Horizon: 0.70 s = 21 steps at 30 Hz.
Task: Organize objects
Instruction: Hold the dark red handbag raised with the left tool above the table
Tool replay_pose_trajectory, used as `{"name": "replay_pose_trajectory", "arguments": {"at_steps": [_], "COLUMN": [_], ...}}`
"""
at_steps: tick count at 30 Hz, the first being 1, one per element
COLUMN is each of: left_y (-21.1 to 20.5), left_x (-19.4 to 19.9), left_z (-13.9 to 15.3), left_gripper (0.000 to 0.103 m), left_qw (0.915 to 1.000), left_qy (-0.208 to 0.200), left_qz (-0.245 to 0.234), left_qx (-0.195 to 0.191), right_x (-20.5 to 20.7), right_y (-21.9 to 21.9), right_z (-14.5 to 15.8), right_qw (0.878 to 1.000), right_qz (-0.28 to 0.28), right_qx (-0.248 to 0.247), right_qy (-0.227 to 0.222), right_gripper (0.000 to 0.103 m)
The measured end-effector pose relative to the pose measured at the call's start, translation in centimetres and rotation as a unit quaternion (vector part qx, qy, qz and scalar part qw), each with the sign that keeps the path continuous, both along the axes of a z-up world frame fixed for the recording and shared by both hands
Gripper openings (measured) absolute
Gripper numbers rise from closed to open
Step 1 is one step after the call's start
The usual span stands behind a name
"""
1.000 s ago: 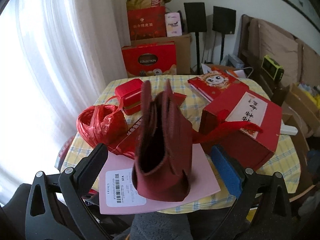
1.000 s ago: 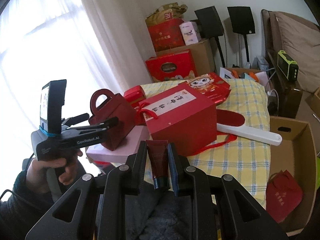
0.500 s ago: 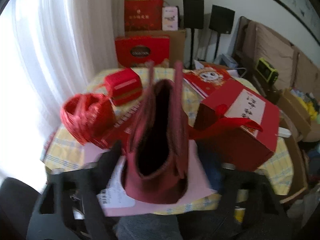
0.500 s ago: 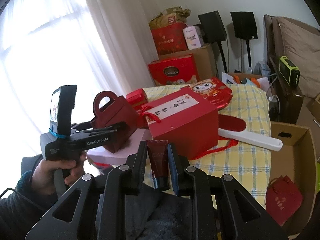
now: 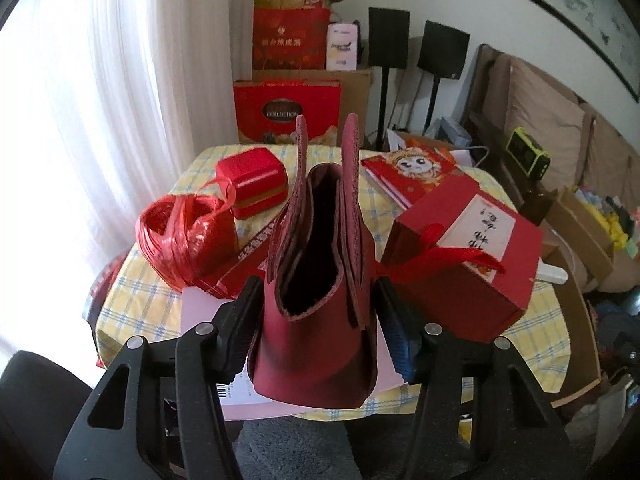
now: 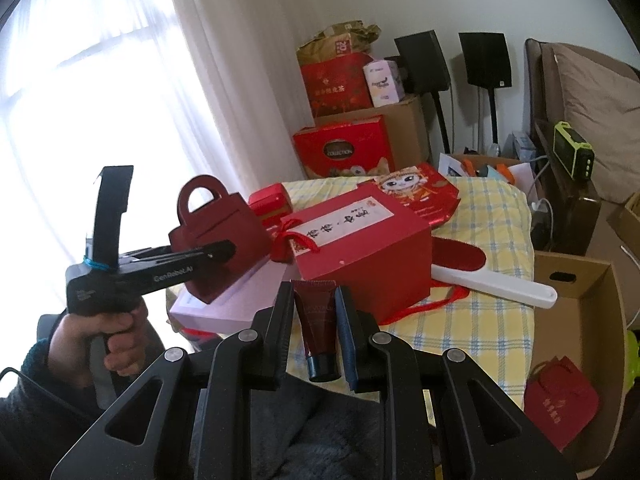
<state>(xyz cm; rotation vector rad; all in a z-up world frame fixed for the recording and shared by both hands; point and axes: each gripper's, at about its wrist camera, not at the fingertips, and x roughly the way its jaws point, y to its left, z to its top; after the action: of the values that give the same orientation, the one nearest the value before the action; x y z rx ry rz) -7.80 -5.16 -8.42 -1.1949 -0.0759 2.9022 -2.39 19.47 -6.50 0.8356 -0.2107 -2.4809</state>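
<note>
Felt bag (image 5: pixel 320 280), soft and light, sits between the left gripper (image 5: pixel 316 304) whose closing jaws now squeeze its sides, while the right gripper (image 6: pixel 314 320) stays clenched on a tube (image 6: pixel 318 324).

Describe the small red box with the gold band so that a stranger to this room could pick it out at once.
Start at the table with the yellow checked cloth by the curtained window. On its far window-side corner, just behind the ball of red raffia string, sits the small red box. Unlike the large red gift box with its white label, it is small, plain-topped and banded in gold around its middle.
</note>
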Motion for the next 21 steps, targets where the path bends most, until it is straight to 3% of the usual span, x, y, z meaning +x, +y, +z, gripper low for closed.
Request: {"name": "replay_pose_trajectory", "arguments": {"at_steps": [14, 21], "left_y": [-1.4, -1.7], "left_x": [1.5, 2.4], "left_z": [1.9, 2.9], "left_gripper": [0.053, 0.052], "left_qw": [0.9996, 0.9989], "left_qy": [0.02, 0.033], "left_qz": [0.018, 0.033], "left_qx": [-0.003, -0.002], "right_x": [0.0, 1.0], "right_y": [-0.7, -1.1], "right_z": [-0.1, 1.3], "right_qw": [1.0, 1.0], "right_qz": [-0.002, -0.002], "right_qx": [0.003, -0.002], "right_qy": [-0.003, 0.018], "right_gripper": [0.02, 0.02]}}
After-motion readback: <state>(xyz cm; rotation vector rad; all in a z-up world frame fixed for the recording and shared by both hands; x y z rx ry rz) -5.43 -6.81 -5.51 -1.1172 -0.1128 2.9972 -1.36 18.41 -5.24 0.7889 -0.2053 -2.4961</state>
